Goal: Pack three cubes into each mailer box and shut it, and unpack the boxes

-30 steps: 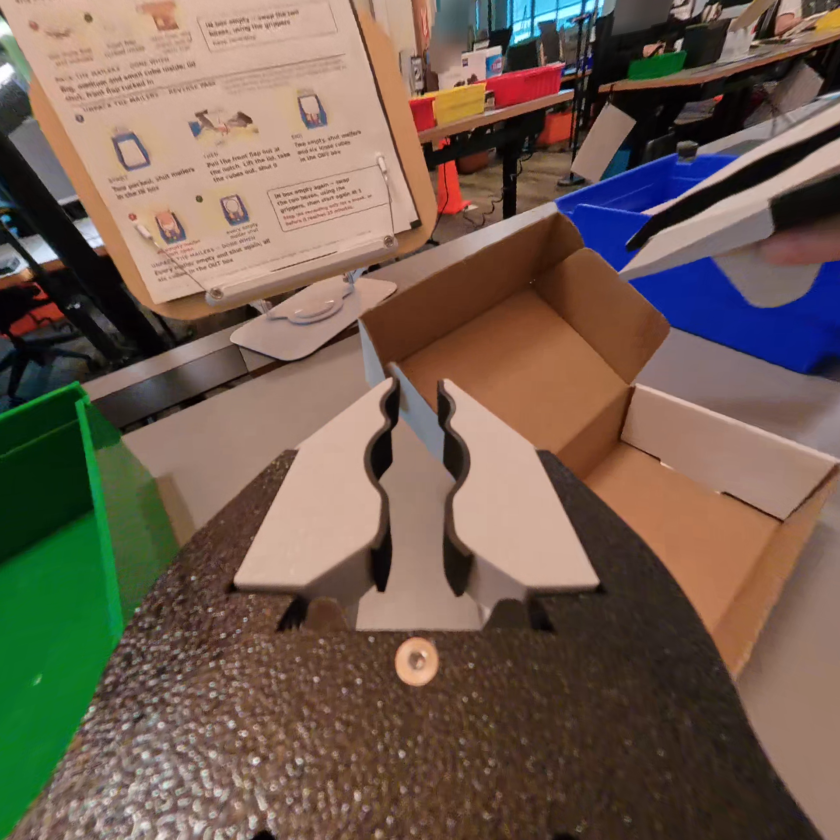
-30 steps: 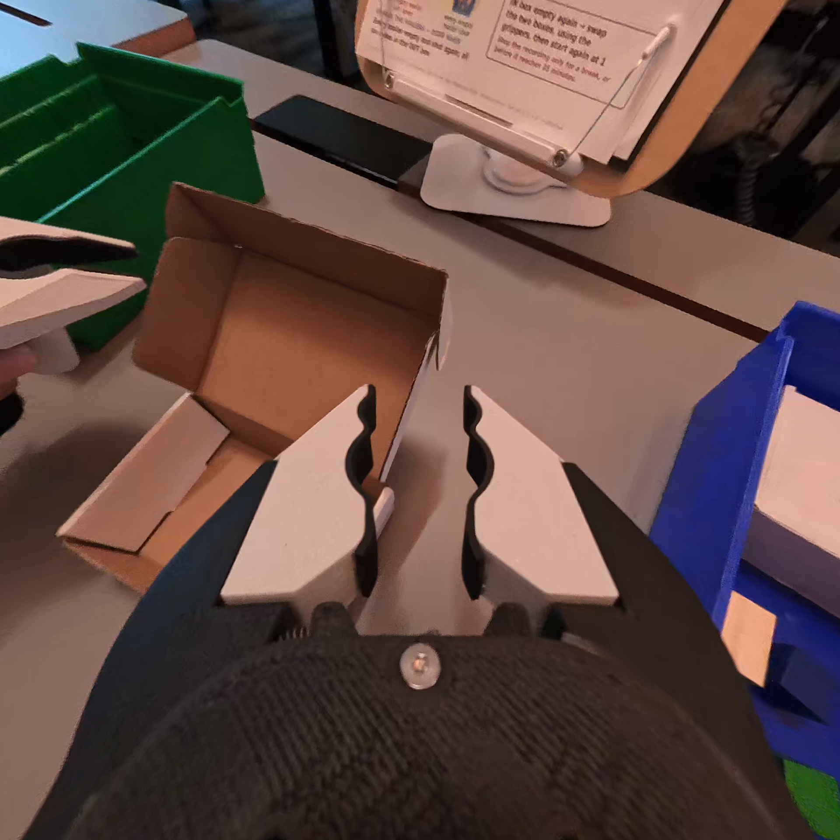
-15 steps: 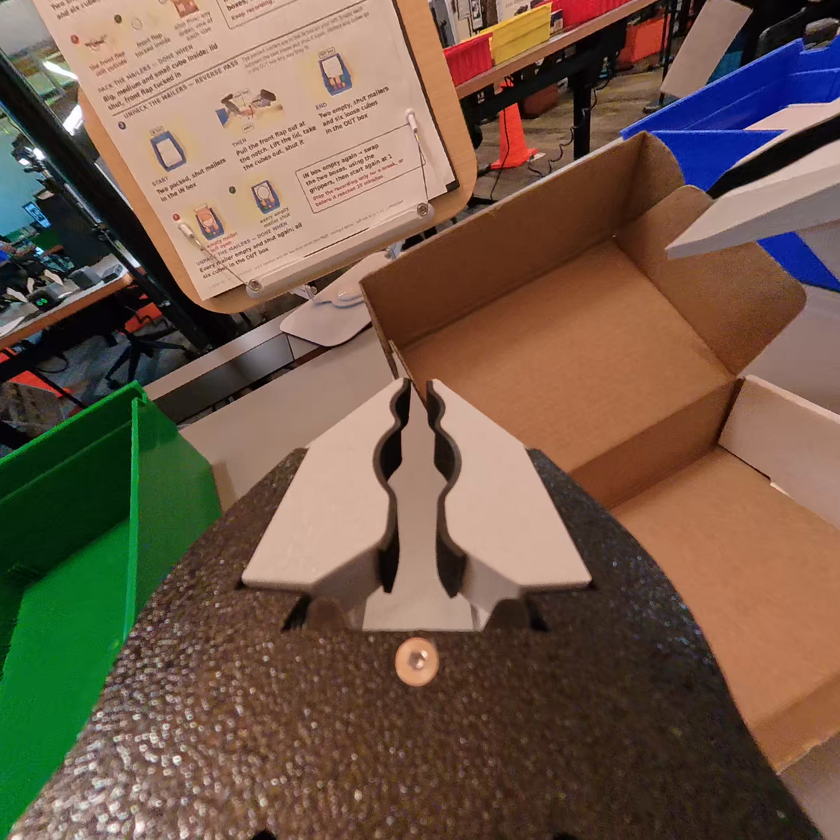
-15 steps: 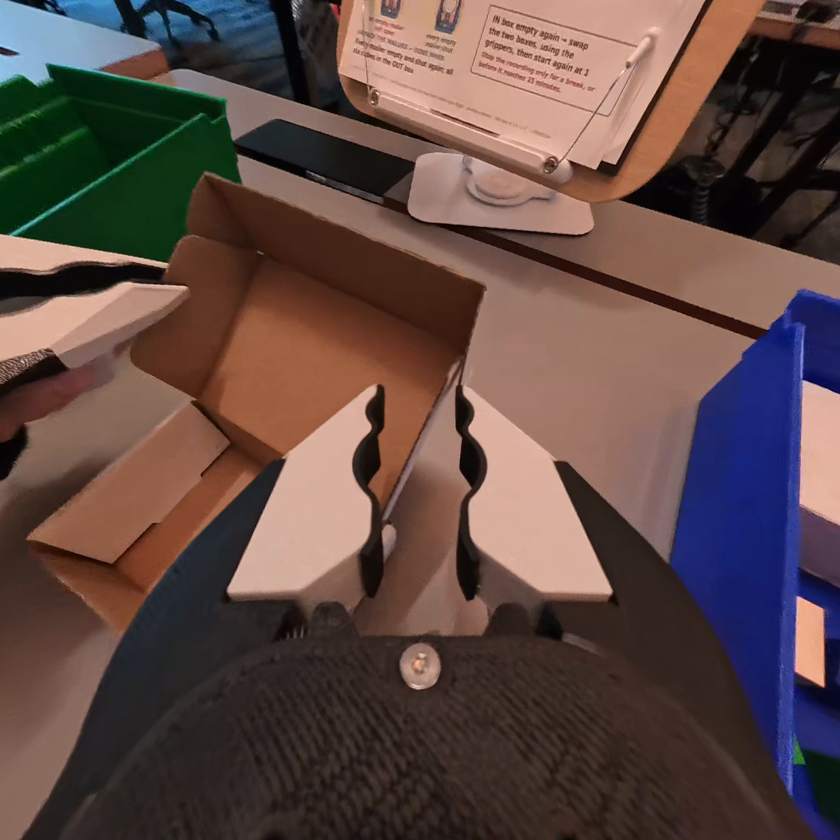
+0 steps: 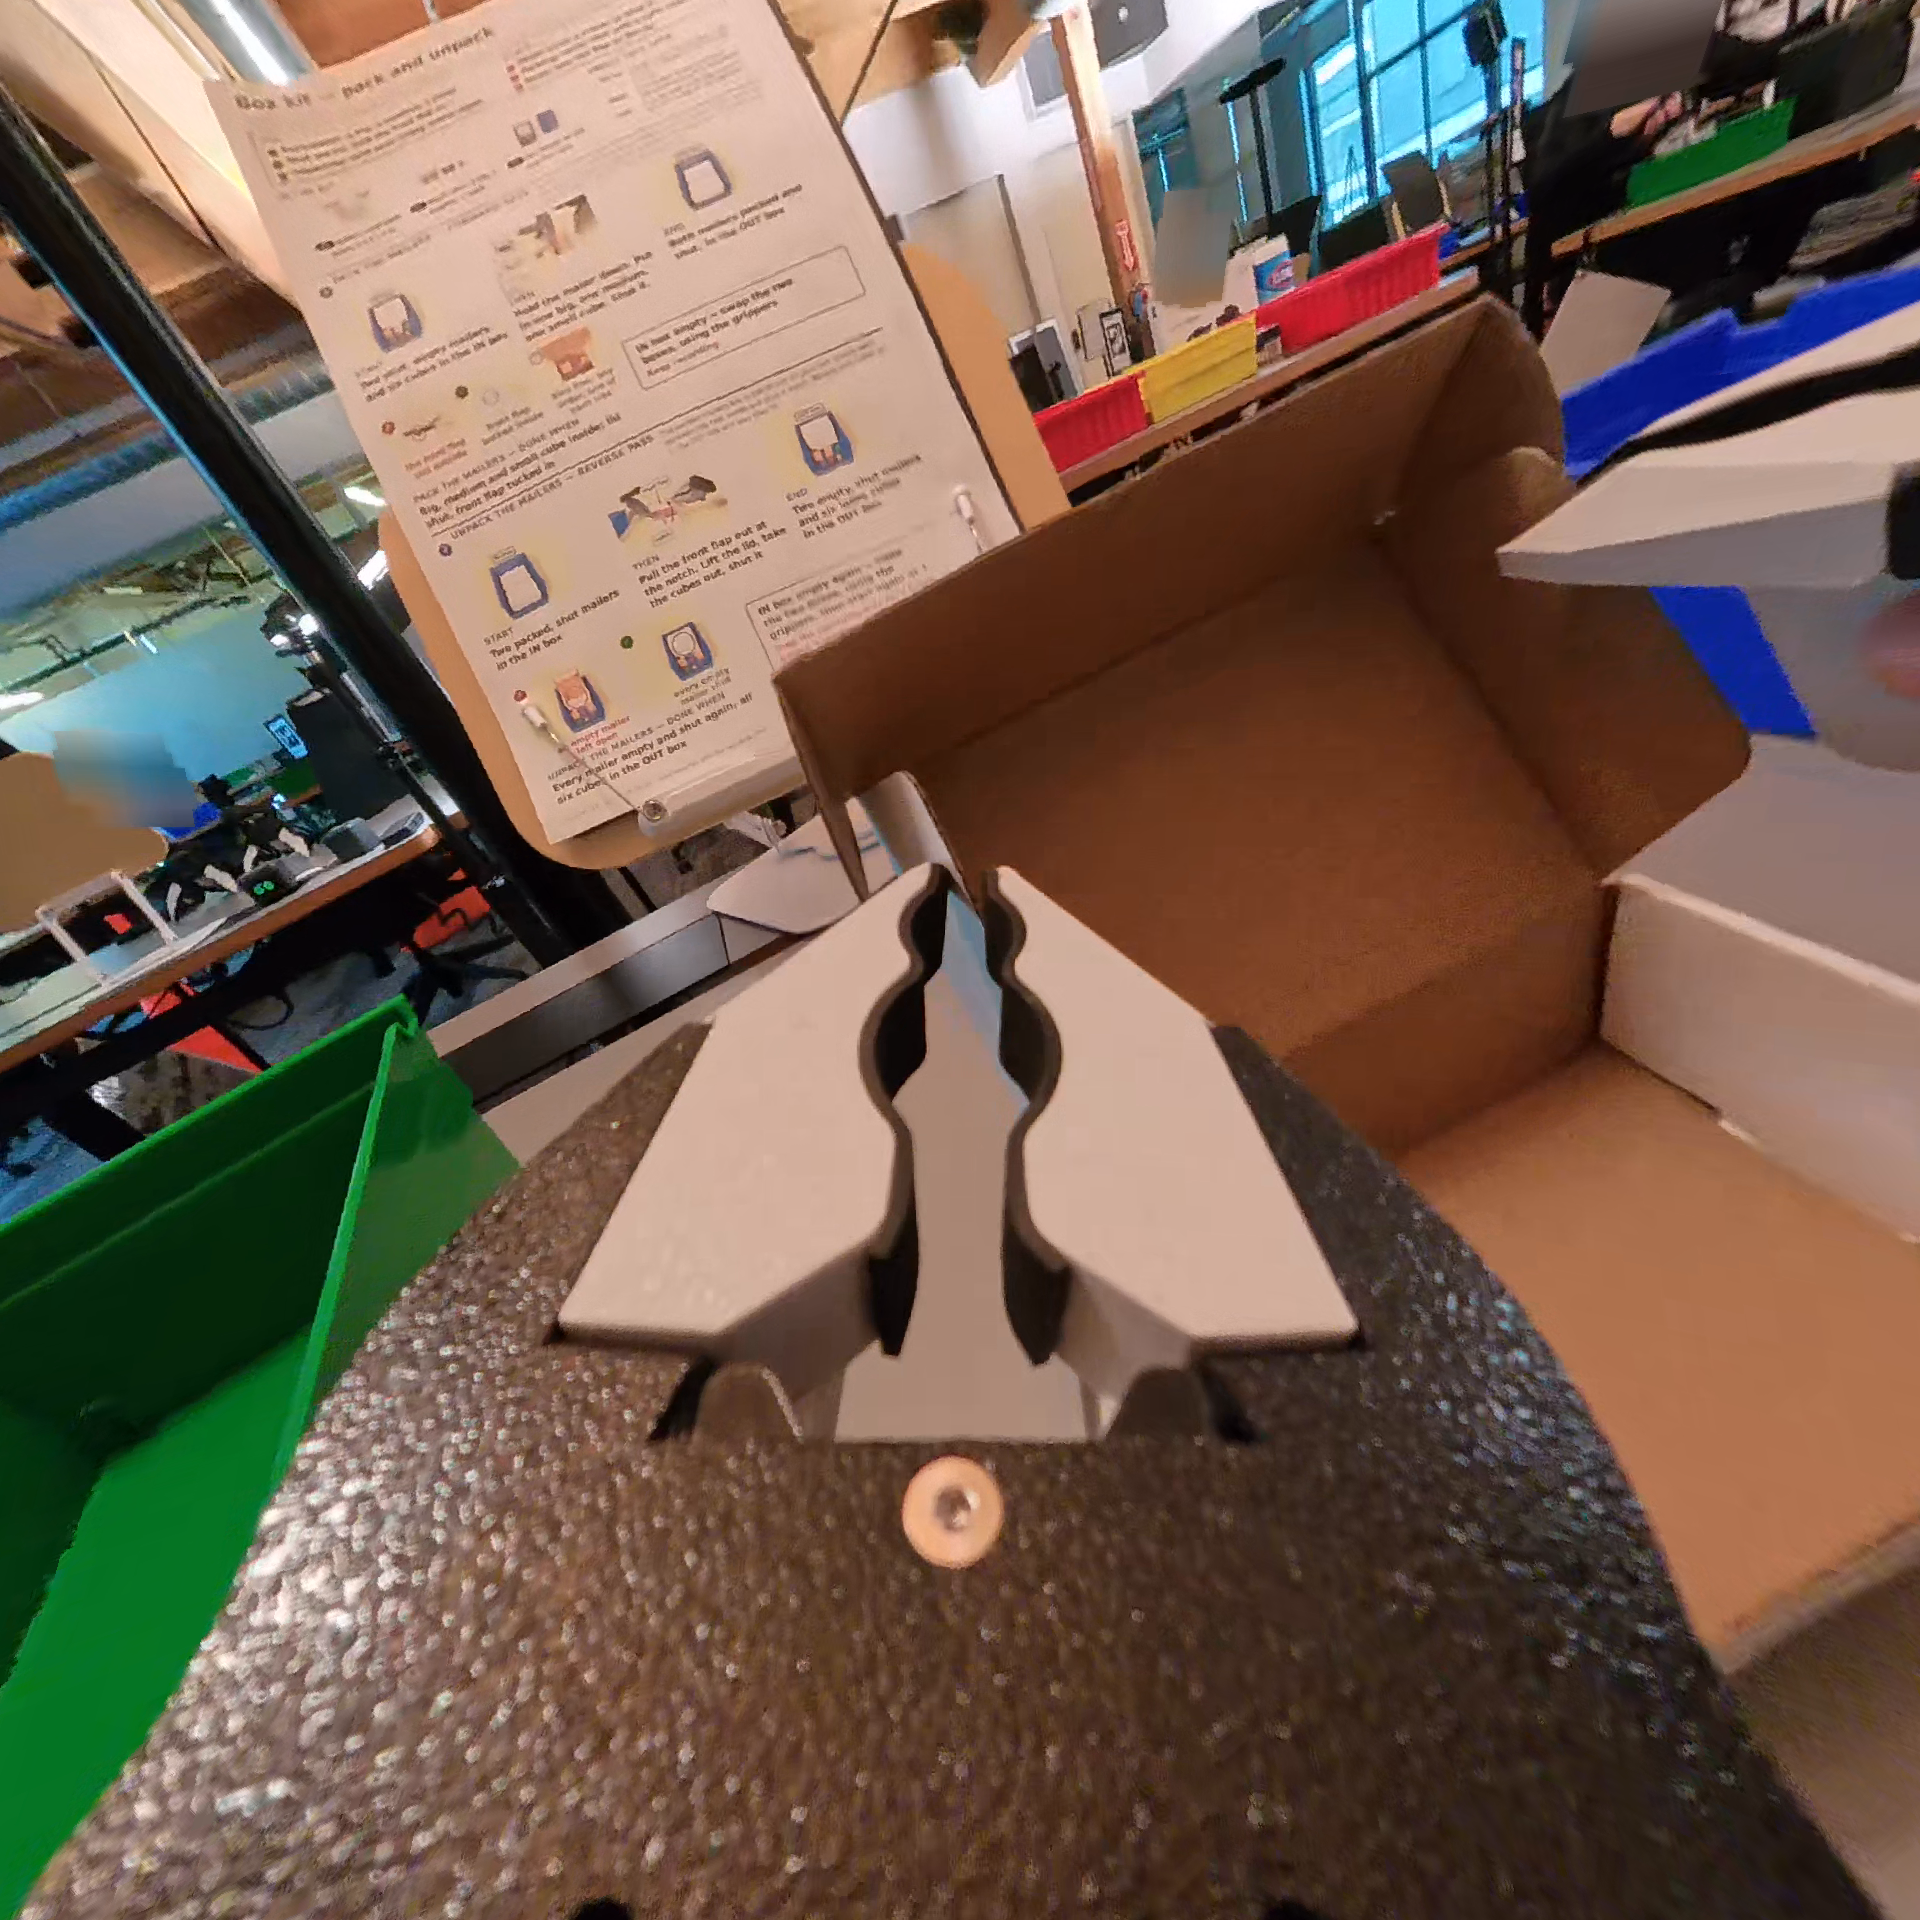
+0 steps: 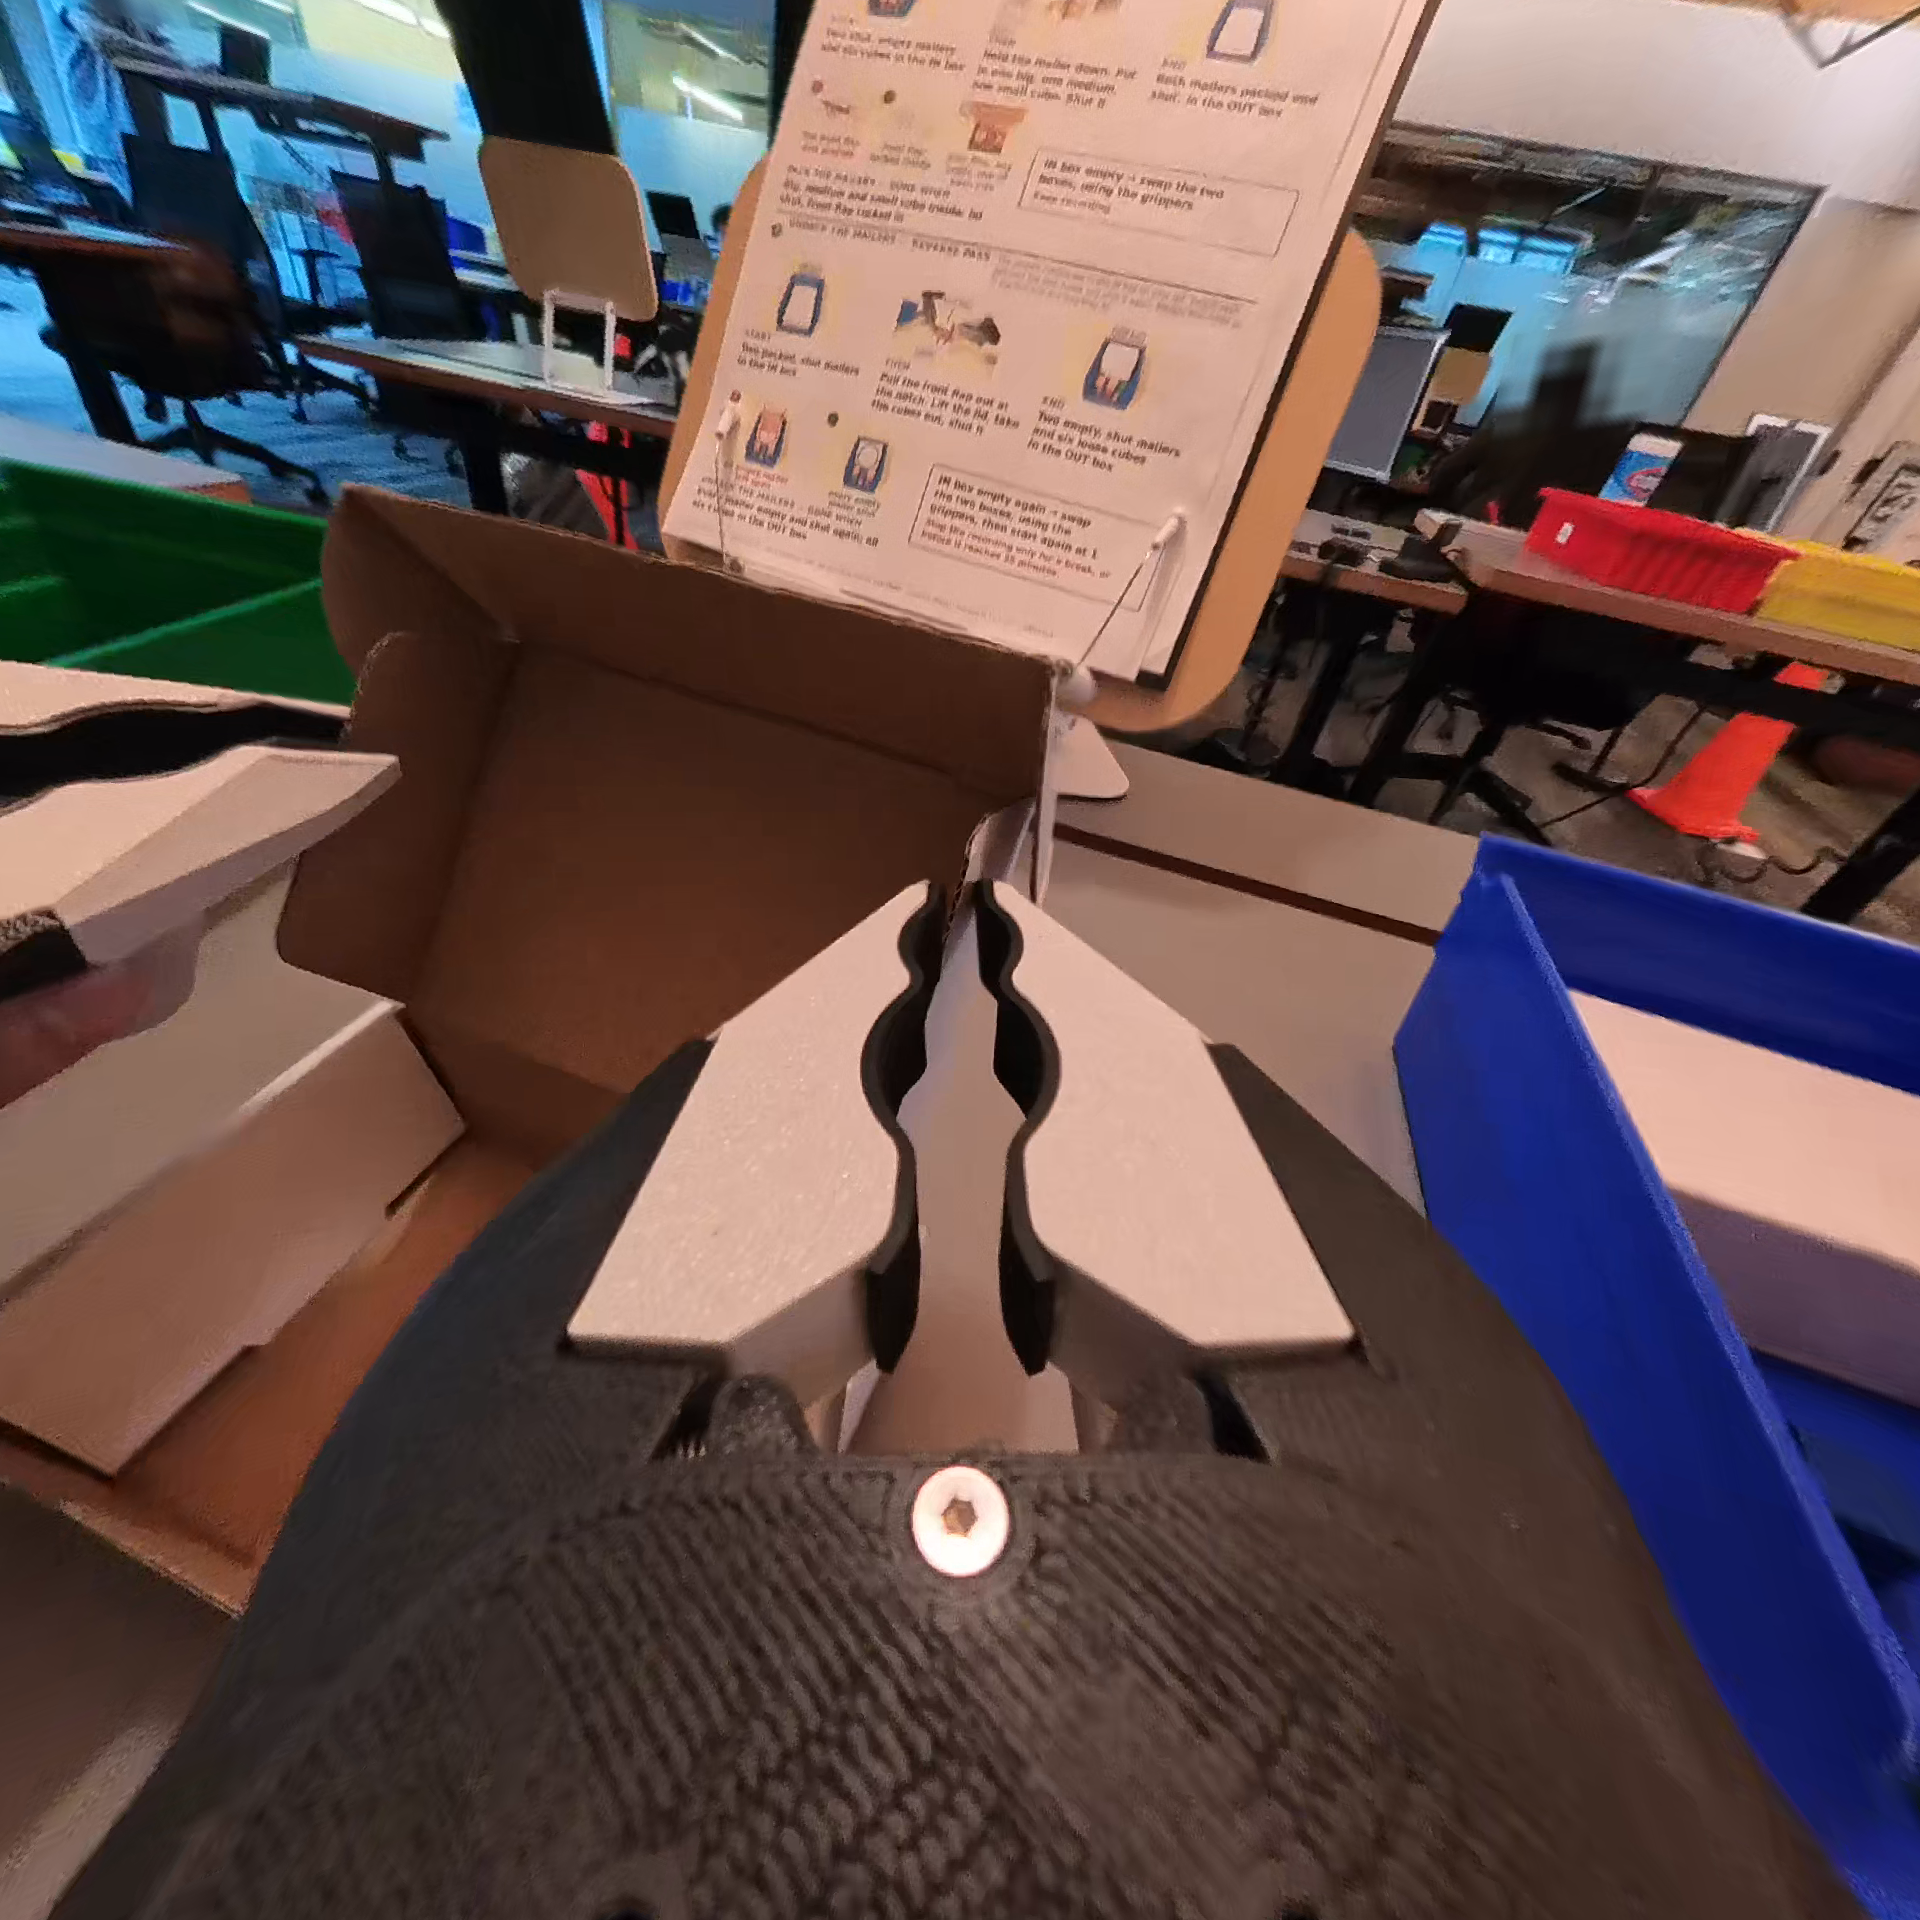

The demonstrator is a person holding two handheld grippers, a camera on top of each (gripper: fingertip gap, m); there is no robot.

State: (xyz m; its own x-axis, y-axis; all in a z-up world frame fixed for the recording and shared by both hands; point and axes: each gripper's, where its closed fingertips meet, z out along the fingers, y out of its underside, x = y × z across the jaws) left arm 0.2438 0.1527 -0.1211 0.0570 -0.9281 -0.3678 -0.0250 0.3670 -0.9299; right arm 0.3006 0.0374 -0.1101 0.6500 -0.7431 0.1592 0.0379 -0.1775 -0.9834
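- Open brown cardboard mailer box with white outside point(image 5: 1299, 831) point(image 6: 665, 831) sits between both grippers, lid up, no cubes visible inside.
- Left gripper point(image 5: 964, 904) nearly closed, pinching box's left side flap.
- Right gripper point(image 6: 961, 904) likewise clamps right flap.
- Green plastic bin point(image 5: 187, 1351) left, blue plastic bin point(image 6: 1621, 1195) right.

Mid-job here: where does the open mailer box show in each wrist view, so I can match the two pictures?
Left wrist view: the mailer box fills centre to right, its lid's left flap between the left gripper fingers.
Right wrist view: it sits left of centre, its lid's right flap between the right gripper fingers.
Shared landmark: the instruction sheet on its stand behind the box.
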